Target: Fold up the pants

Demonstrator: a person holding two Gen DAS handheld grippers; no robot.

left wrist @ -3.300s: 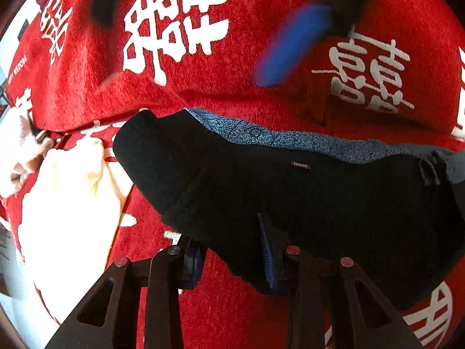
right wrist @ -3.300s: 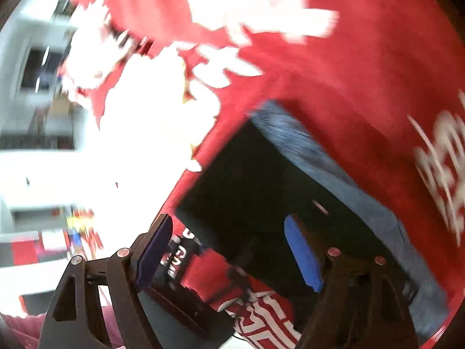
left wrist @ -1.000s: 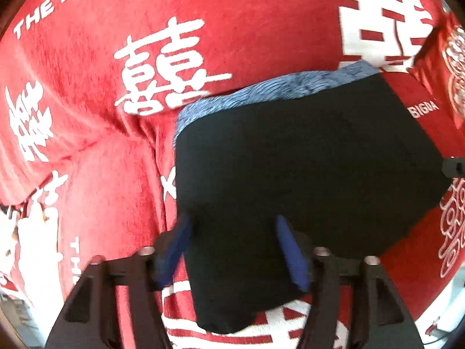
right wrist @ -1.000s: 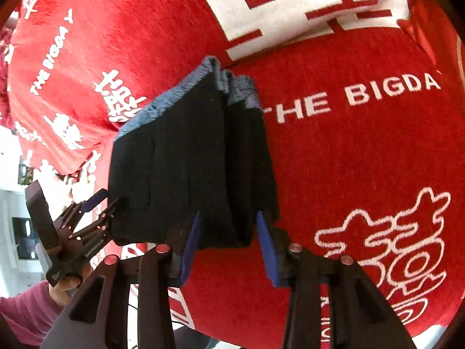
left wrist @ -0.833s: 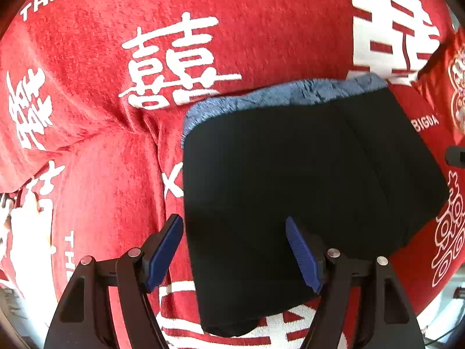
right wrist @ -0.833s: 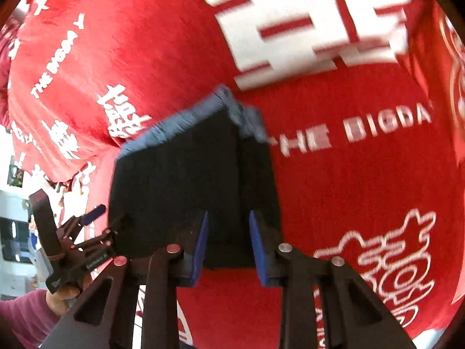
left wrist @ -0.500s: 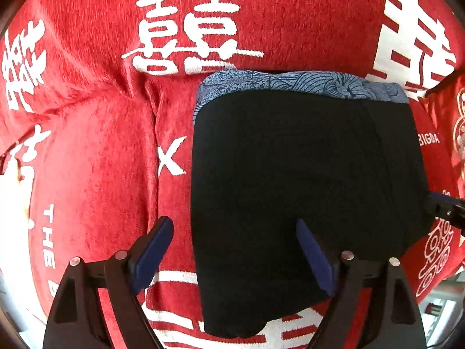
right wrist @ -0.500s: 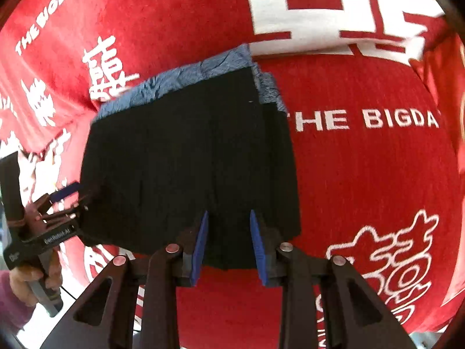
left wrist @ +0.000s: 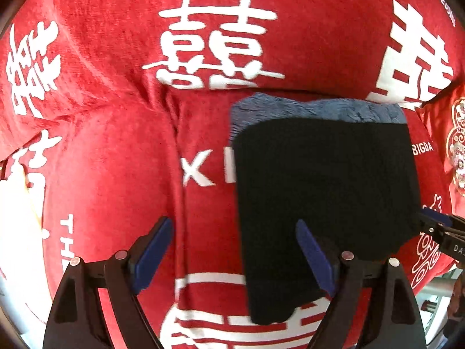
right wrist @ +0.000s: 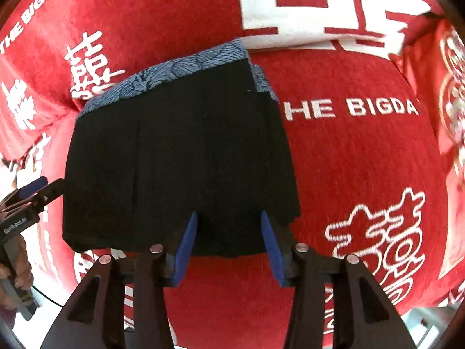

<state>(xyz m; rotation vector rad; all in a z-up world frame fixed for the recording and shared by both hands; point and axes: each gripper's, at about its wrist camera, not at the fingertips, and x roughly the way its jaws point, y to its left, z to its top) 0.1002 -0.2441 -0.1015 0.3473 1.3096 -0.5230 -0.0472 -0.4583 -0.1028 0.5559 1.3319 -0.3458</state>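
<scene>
The black pants [left wrist: 325, 197] lie folded in a flat rectangle on the red cloth [left wrist: 101, 160], their blue-grey patterned waistband [left wrist: 316, 109] at the far edge. My left gripper [left wrist: 234, 232] hangs open and wide over the pants' left edge, holding nothing. In the right wrist view the same pants [right wrist: 180, 160] and waistband [right wrist: 174, 69] fill the middle. My right gripper [right wrist: 228, 224] is opening; the near hem lies between its blue pads [right wrist: 186, 241], which stand apart from the cloth. The left gripper [right wrist: 35, 195] shows at the pants' left side, held by a hand [right wrist: 17, 261].
The red cloth [right wrist: 363, 160] carries large white characters and lettering. A red cushion with a gold ornament [left wrist: 456, 145] lies at the right edge. A pale cream item [left wrist: 14, 203] sits at the far left. The cloth's front edge drops off at bottom right.
The left gripper widened, let go of the pants and drifted left off them. The right gripper's pads, close together on the near hem before, have spread apart. The pants lie still.
</scene>
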